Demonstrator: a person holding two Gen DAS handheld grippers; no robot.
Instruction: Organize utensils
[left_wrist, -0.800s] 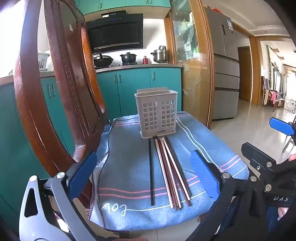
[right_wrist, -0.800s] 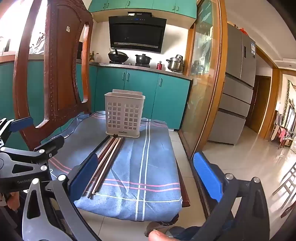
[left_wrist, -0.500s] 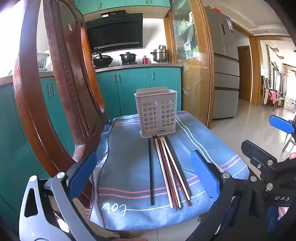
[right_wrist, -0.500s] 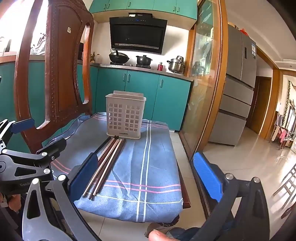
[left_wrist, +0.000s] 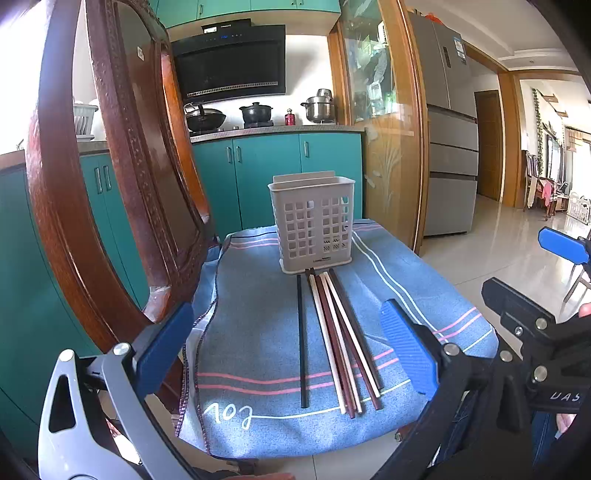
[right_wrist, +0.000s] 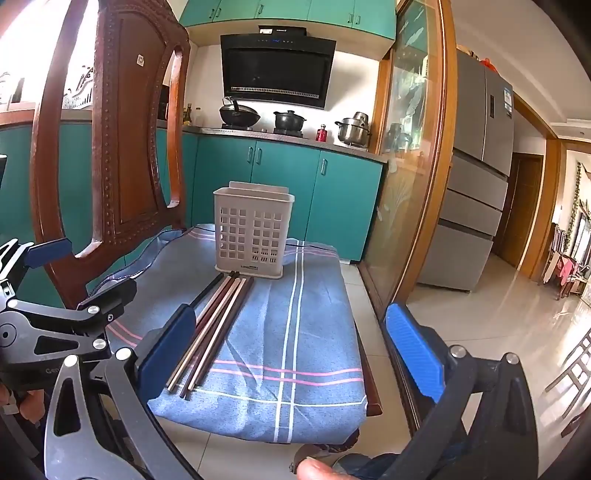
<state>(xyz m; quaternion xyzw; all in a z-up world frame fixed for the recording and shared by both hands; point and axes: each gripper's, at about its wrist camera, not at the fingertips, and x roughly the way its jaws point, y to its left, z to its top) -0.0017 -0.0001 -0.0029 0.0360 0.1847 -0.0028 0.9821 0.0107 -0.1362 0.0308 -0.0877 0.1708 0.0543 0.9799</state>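
While both tools gape empty, left tool (left_wrist: 286, 350) and right tool (right_wrist: 290, 350) hover near the cloth (left_wrist: 258, 332); chopsticks (left_wrist: 338, 343) lie touching the basket (left_wrist: 314, 225).

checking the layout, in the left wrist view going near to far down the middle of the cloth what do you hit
left gripper, jaws open and empty → white "102" marking on the blue cloth → chopsticks lying lengthwise → white slotted utensil basket → teal cabinets
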